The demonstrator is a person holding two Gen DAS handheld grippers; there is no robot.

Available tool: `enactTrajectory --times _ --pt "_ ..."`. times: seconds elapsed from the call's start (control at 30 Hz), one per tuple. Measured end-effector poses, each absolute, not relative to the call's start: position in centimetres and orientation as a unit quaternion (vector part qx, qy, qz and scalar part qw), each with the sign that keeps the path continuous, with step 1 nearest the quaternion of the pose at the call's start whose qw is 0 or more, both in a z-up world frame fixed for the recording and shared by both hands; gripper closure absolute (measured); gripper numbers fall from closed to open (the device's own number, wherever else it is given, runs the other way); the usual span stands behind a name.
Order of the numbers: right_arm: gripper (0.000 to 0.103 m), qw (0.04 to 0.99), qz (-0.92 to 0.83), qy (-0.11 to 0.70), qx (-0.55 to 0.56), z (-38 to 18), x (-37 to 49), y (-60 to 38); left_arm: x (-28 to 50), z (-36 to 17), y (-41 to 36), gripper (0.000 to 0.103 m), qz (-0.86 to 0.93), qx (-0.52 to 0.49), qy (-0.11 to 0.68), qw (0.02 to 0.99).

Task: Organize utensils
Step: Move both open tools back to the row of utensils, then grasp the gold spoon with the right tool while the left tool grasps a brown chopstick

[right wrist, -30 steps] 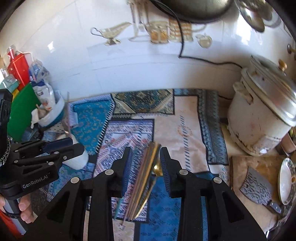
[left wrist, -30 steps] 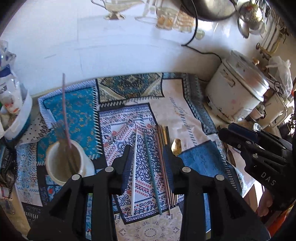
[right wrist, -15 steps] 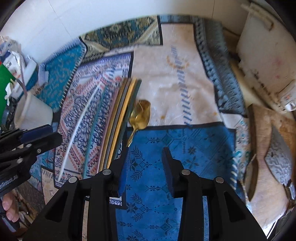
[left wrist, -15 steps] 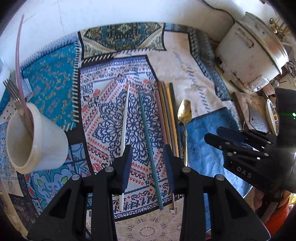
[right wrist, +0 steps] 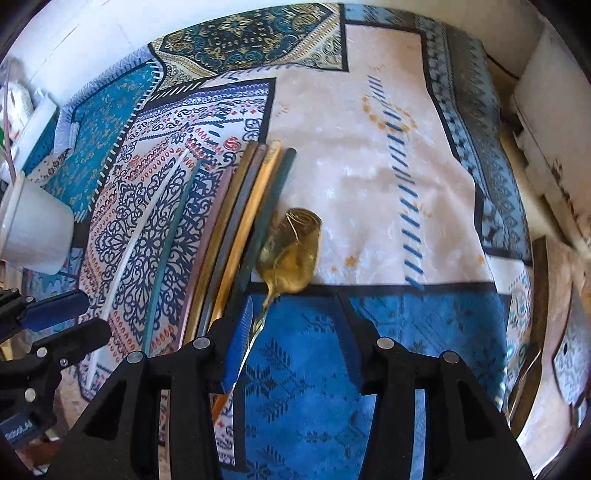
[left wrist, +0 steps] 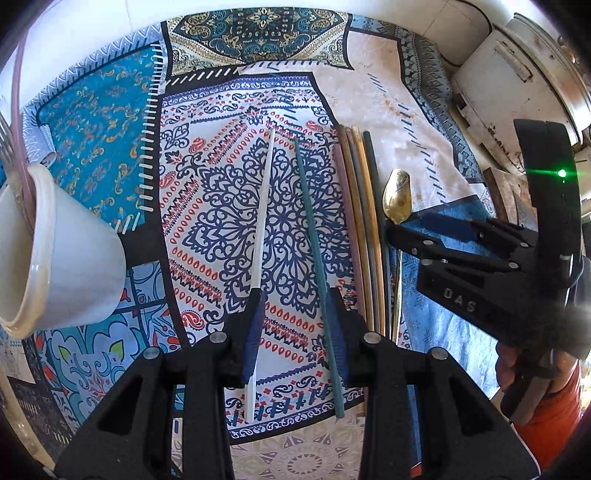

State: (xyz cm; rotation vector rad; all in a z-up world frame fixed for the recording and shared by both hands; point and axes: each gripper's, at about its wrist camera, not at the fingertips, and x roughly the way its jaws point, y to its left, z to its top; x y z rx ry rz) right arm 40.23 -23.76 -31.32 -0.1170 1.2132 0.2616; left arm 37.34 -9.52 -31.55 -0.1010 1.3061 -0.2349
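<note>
On the patterned cloth lie a white chopstick (left wrist: 263,206), a green chopstick (left wrist: 312,236) and a bundle of several chopsticks (left wrist: 364,221), side by side. A gold spoon (right wrist: 291,251) lies right of the bundle (right wrist: 236,229); it also shows in the left wrist view (left wrist: 397,195). My left gripper (left wrist: 295,321) is open low over the cloth, its jaws straddling the white and green chopsticks. My right gripper (right wrist: 295,325) is open just above the spoon's handle, which runs beside its left finger. A white cup (left wrist: 62,254) at the left holds a pink stick and a fork.
A white rice cooker (left wrist: 517,85) stands at the right edge of the cloth. A cleaver on a wooden board (right wrist: 569,350) lies at the far right. The white wall (right wrist: 74,33) runs behind the cloth. Packets sit far left (right wrist: 18,103).
Both grippers have moved down and forward, close to the cloth. The left now straddles the white and green chopsticks; the right has come over the spoon's handle.
</note>
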Motion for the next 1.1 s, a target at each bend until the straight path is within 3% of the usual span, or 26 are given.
enactTrajectory --times 0.1,0.2,0.23,0.43,0.53,0.6,0.67,1.0,1.1 --pt "0.064 0.822 0.122 0.551 -0.073 -31.2 39.5 -23.3 37.5 -31.8 -9.6 0.07 -0.113 -0.051 0.609 0.783" --pt "0.08 0.825 0.131 0.544 -0.079 -31.0 39.0 -23.3 38.0 -32.1 -9.9 0.07 -0.119 -0.051 0.612 0.781" --pt "0.09 0.824 0.134 0.545 -0.08 -30.9 39.0 -23.4 38.1 -32.2 -10.0 0.07 -0.12 -0.05 0.612 0.78" --pt "0.098 0.809 0.144 0.568 -0.038 -31.0 39.9 -25.3 38.9 -32.6 -10.3 0.07 -0.124 -0.058 0.616 0.776" --pt "0.095 0.798 0.158 0.582 -0.009 -31.3 40.4 -26.7 38.8 -32.3 -10.5 0.07 -0.125 -0.047 0.611 0.781" --pt "0.083 0.799 0.156 0.581 0.002 -31.3 40.5 -27.4 38.6 -32.2 -10.5 0.07 -0.128 -0.043 0.608 0.782" --pt "0.061 0.805 0.154 0.573 -0.001 -31.4 40.5 -27.3 38.4 -32.1 -10.4 0.07 -0.129 -0.041 0.607 0.783" --pt "0.056 0.822 0.13 0.549 -0.074 -32.1 42.9 -24.1 37.5 -32.0 -9.4 0.07 -0.112 -0.049 0.609 0.784" --pt "0.059 0.828 0.127 0.541 -0.071 -32.3 43.2 -24.0 37.4 -32.1 -9.2 0.07 -0.111 -0.054 0.609 0.784"
